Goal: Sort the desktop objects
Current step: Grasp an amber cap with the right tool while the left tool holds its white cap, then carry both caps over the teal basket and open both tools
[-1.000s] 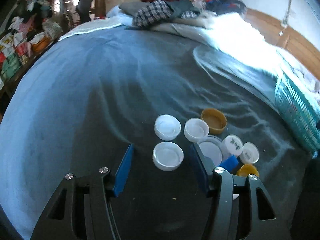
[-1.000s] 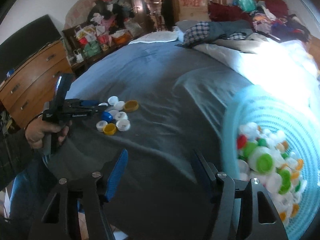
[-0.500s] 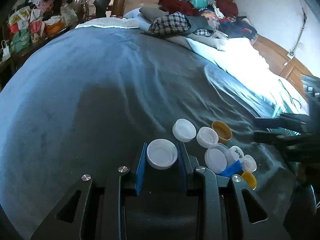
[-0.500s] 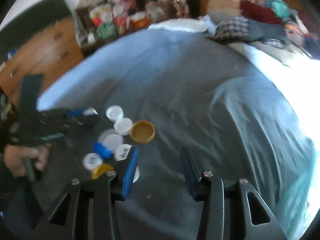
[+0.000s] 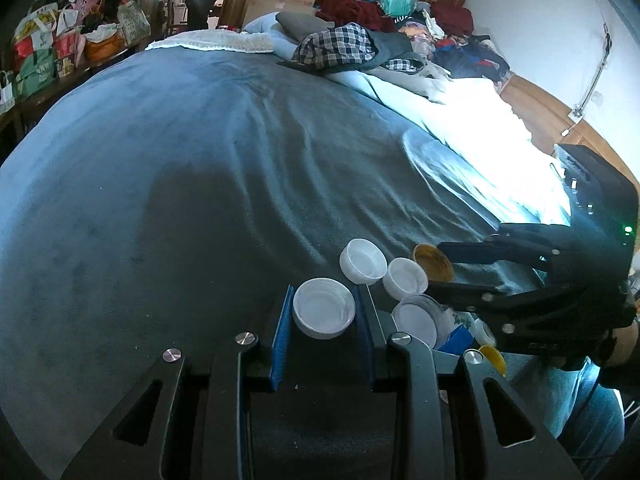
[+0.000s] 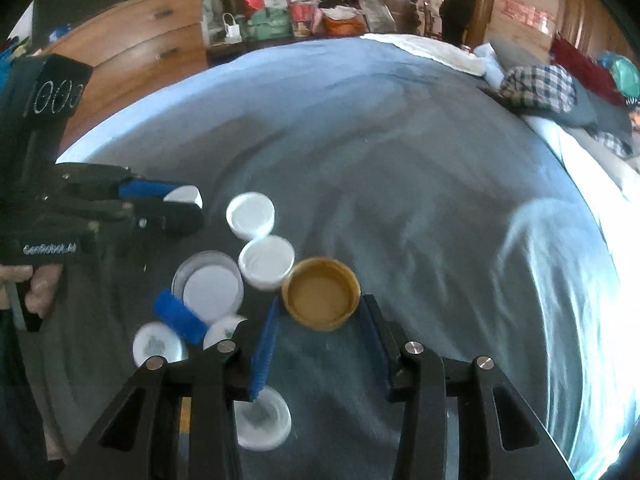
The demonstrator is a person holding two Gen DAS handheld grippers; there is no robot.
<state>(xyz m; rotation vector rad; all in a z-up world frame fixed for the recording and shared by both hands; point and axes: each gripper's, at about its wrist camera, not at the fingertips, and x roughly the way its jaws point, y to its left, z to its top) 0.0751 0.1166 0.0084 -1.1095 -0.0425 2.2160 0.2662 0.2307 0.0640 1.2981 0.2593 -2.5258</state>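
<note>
Several bottle caps lie in a cluster on a grey-blue bedspread (image 5: 200, 184). My left gripper (image 5: 323, 314) is shut on a white cap (image 5: 324, 312), open side up; it also shows in the right wrist view (image 6: 184, 197). My right gripper (image 6: 320, 308) is open, its blue pads on either side of a brown cap (image 6: 321, 298), which also shows in the left wrist view (image 5: 434, 262). Beside it lie white caps (image 6: 267, 261) (image 6: 251, 215), a clear lid (image 6: 210, 290) and a blue cap (image 6: 178, 320).
More white caps (image 6: 157, 346) (image 6: 262, 420) and a yellow cap (image 5: 493, 358) lie near my right gripper's base. Clothes (image 5: 344, 46) are piled at the bed's far end. A wooden dresser (image 6: 132, 52) and bags stand beyond the bed.
My left gripper closed on the white cap and holds it. My right gripper swung from the teal basket to the cap cluster and now brackets the brown cap.
</note>
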